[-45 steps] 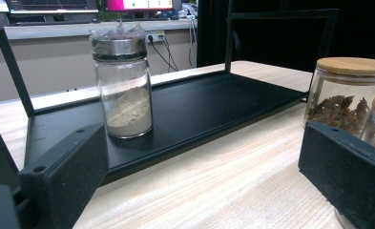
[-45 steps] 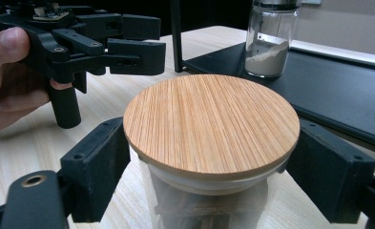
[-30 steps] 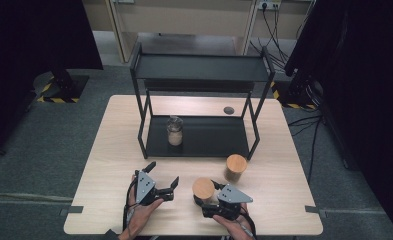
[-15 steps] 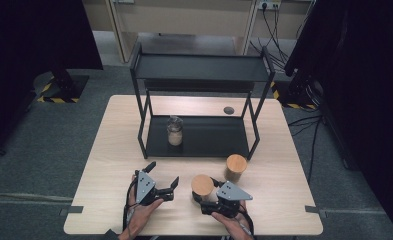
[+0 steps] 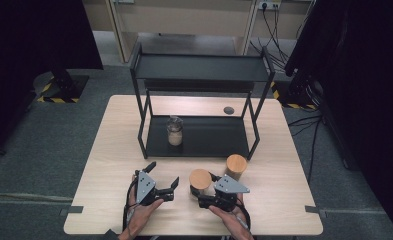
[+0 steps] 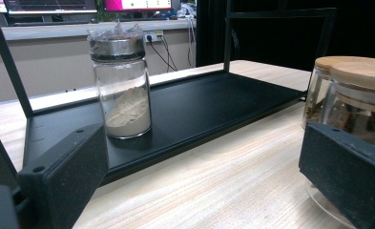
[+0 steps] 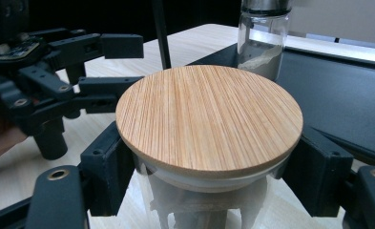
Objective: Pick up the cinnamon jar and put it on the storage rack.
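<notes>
Pale wooden table (image 5: 284,175) standing on grey carpet; right tool (image 5: 207,196) clamping wooden-lidded glass jar (image 5: 200,179); left tool (image 5: 164,181) gaping, holding nothing.

A light wooden table (image 5: 109,150) carries a black shelf rack (image 5: 209,137) and two wooden-lidded jars (image 5: 235,167).

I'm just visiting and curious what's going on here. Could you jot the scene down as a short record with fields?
Setting: wooden table with a black two-level rack
Right gripper: shut on near wooden-lidded jar
Left gripper: open, holding nothing, beside that jar
Second wooden-lidded jar: stands on the table, in front of the rack's right leg
Powder jar: upright on the rack's lower shelf, partly filled with pale powder
Small dark disc: on the table behind the rack
</notes>
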Available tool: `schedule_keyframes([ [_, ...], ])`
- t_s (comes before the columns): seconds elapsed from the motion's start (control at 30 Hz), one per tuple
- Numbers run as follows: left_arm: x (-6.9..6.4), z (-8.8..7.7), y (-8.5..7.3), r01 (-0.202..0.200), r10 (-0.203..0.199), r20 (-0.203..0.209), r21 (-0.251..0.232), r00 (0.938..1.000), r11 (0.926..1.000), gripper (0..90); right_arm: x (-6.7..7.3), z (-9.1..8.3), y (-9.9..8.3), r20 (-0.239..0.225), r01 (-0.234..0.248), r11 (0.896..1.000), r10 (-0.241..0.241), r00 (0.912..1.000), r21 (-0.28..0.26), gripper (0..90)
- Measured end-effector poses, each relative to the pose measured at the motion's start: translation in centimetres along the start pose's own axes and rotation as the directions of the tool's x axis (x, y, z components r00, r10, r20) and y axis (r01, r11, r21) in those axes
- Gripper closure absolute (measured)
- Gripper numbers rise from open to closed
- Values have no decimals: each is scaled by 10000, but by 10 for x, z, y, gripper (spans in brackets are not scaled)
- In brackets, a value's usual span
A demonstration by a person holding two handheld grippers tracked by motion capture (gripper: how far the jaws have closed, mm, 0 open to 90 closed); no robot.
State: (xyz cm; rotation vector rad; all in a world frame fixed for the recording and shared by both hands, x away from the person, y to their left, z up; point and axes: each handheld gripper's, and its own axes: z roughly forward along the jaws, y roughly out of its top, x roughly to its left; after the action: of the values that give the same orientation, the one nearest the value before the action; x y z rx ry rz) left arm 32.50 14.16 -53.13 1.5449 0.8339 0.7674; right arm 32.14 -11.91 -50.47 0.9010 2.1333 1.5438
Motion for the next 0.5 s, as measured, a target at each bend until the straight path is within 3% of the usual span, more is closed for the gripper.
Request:
schedule_keyframes([
  [0.5,0,0,0,-15,15,0,10,10000,10000,20,-5,10,12,206,-12,10000,12,9998,11,260],
])
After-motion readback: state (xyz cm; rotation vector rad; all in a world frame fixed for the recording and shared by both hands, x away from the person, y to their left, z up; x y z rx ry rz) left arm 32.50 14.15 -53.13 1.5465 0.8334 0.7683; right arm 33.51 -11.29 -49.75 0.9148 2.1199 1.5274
